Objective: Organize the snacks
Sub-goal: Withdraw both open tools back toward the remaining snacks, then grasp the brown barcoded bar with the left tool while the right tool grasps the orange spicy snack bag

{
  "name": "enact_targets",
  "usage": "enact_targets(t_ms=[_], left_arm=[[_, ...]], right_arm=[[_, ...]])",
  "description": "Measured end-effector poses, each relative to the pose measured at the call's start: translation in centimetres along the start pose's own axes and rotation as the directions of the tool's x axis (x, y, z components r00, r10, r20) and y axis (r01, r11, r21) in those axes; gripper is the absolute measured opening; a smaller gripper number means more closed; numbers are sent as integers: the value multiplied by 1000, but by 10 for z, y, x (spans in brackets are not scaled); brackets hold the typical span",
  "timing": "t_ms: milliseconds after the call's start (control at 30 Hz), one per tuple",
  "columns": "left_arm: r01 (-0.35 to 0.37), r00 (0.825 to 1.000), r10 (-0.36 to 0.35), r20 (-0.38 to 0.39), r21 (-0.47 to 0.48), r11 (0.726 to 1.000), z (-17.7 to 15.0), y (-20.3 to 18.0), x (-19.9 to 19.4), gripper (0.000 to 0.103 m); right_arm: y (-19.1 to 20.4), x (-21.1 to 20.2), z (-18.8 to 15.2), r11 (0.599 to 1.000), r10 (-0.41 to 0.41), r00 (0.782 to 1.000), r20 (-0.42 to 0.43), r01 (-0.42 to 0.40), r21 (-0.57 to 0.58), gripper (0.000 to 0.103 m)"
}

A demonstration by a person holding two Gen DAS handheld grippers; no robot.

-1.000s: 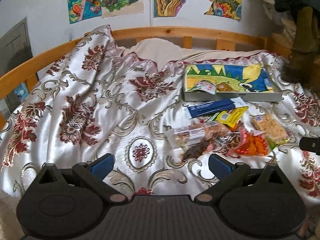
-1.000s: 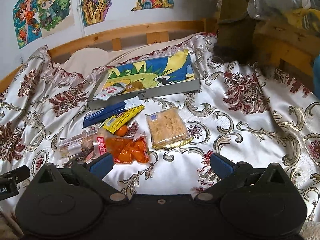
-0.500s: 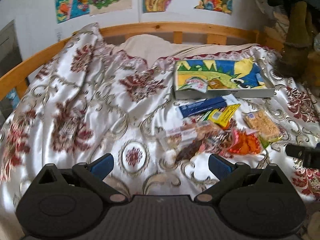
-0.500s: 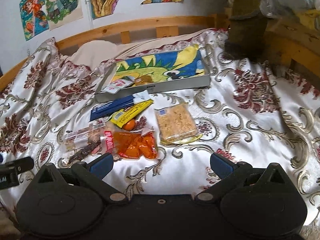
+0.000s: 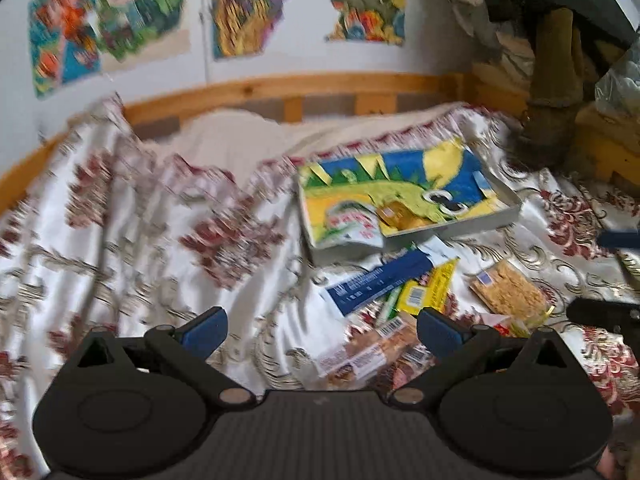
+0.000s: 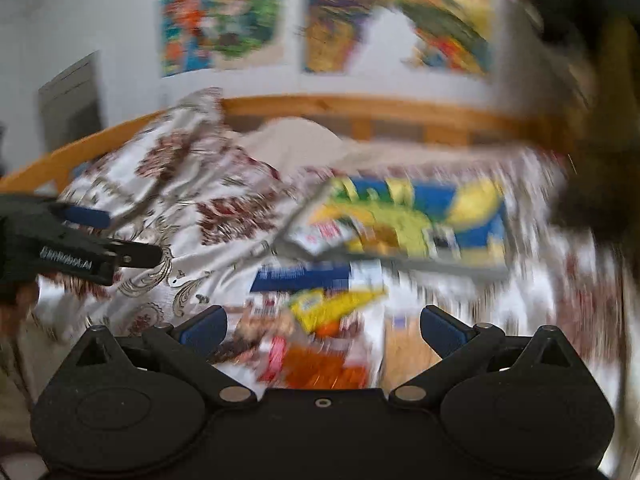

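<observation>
Several snacks lie in a heap on the patterned bedspread: a blue bar packet (image 5: 376, 280), a yellow packet (image 5: 428, 292), a square rice cracker (image 5: 506, 290) and a clear biscuit packet (image 5: 368, 354). An orange packet (image 6: 320, 368) shows in the blurred right wrist view. Behind the heap sits a shallow grey tray (image 5: 496, 220) with a dinosaur picture, holding a white-red sachet (image 5: 352, 226) and a golden snack (image 5: 400, 218). My left gripper (image 5: 322, 330) is open just short of the biscuit packet. My right gripper (image 6: 322, 328) is open above the orange packet, holding nothing.
A wooden bed rail (image 5: 320, 84) runs along the back under wall posters. A cream pillow (image 5: 240, 136) lies behind the bedspread. Dark clutter and a wooden post (image 5: 552, 80) stand at the far right. The bedspread's left half (image 5: 120, 220) holds only folds.
Both grippers moved closer to the snack heap and stayed open. The right wrist view swung left and is now heavily blurred. No snack has been moved.
</observation>
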State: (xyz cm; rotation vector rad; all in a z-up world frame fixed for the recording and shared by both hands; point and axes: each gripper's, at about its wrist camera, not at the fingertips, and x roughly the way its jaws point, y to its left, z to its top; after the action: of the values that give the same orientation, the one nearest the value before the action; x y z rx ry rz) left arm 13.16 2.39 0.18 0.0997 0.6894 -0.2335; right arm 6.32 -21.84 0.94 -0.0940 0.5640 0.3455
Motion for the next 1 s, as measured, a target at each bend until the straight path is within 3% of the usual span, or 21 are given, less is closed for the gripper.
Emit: enact_targets(t_ms=[133,233,433,667,867,1000], left_arm=[[48,998,-47,-52,13,999,1,10,21,103],[72,990,-69,-121,28,997,-1,15,41,103],[147,966,-129,-222,67,987,-13,4,76,103],[178,964,-130,-230,204,963,-19,-16,100,103],[196,939,-151,-309,121,973,-20,-7,119,103],[196,937,-154,-312,107,975,-18,-4,126,102]], right_arm=[[-7,19,5,972,88,995,37,-78,-220,102],[-13,38,-1,946,149,989,-19,-148,-288,102],[-29,68,-13,956,178,974,-140,-205,-210,102],[-25,88,-27,950,194,951,-239,-243,-195,97],[-8,110,-43,936,156,925,-347,-251,-248,96],[-12,123,-46,951,147,915,-376,-236,-201,91]])
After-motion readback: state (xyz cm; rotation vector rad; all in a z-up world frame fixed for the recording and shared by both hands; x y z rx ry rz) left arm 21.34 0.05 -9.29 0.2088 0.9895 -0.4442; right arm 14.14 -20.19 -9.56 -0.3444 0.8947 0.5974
